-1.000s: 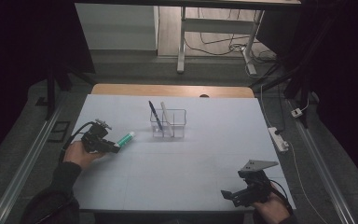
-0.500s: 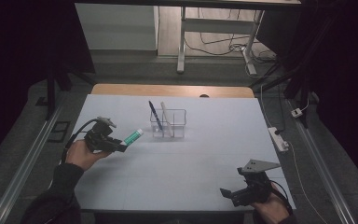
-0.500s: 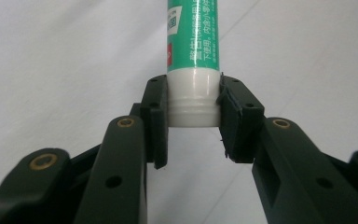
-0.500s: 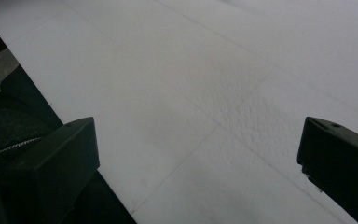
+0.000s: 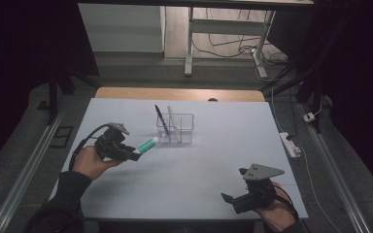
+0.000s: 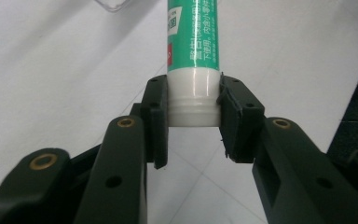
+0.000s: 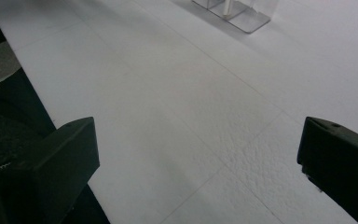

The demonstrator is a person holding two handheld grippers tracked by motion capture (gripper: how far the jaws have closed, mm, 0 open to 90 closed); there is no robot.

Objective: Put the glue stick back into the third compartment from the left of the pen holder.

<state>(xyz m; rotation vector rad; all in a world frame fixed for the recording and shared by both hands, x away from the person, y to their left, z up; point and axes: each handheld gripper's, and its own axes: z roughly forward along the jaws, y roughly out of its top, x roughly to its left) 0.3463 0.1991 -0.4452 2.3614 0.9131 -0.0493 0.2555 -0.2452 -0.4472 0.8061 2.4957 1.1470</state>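
The left gripper (image 6: 193,105) clamps the white cap end of a smooth green glue stick (image 5: 147,144), held above the left of the white desk (image 5: 204,170), its tip near the clear plastic organizer (image 5: 177,130). The right gripper (image 5: 234,200) rests wide open, holding nothing, at the near right.

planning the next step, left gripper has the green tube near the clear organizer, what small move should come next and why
Probably carry the green tube a little farther toward the clear organizer and tip it upright. The left gripper clamps its white end, its tip lies just short of the organizer, and the right gripper sits open, far off.

Green-and-white tube (image 6: 193,56) clamped by its white cap, off the table.
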